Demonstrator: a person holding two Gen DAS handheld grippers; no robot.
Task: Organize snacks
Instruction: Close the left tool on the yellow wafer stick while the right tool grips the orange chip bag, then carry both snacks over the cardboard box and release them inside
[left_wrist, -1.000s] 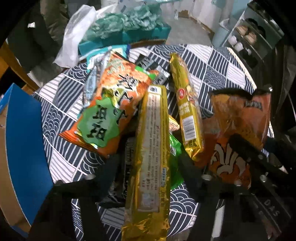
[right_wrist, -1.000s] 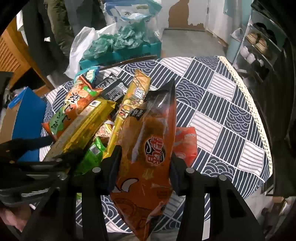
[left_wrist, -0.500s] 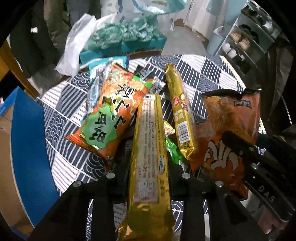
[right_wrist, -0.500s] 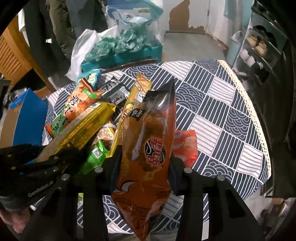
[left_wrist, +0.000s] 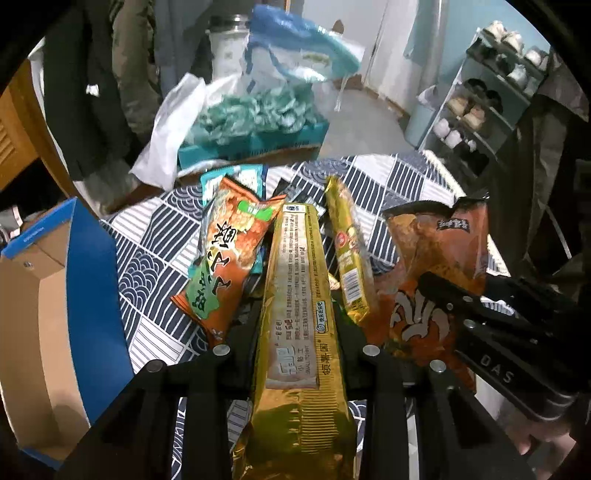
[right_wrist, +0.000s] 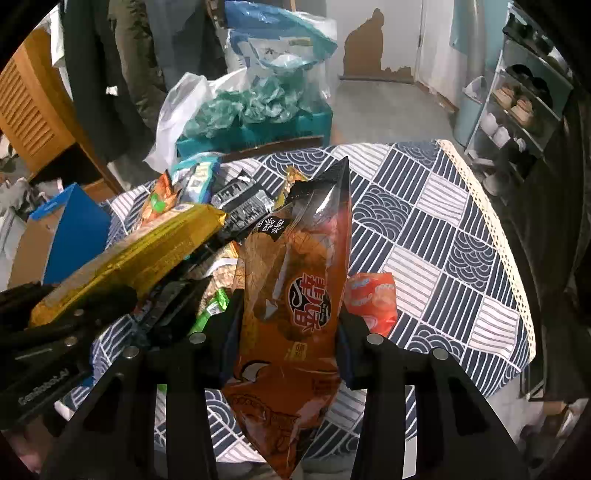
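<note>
Both hands are mid-pickup: the left gripper has its jaws clamped on a long gold packet at the frame's centre, and the right gripper squeezes an orange chip bag, both seemingly raised off the pile. Next, each probably goes into the blue cardboard box at the left edge (open side up). On the worktop remain one orange-green bag, one slim gold stick, one small red pouch, plus a few half-hidden packets.

Gold packet with a silver label; orange bag topped black; orange-and-green bag; table cloth in navy-and-white stripes and waves; blue-sided cardboard box.
</note>
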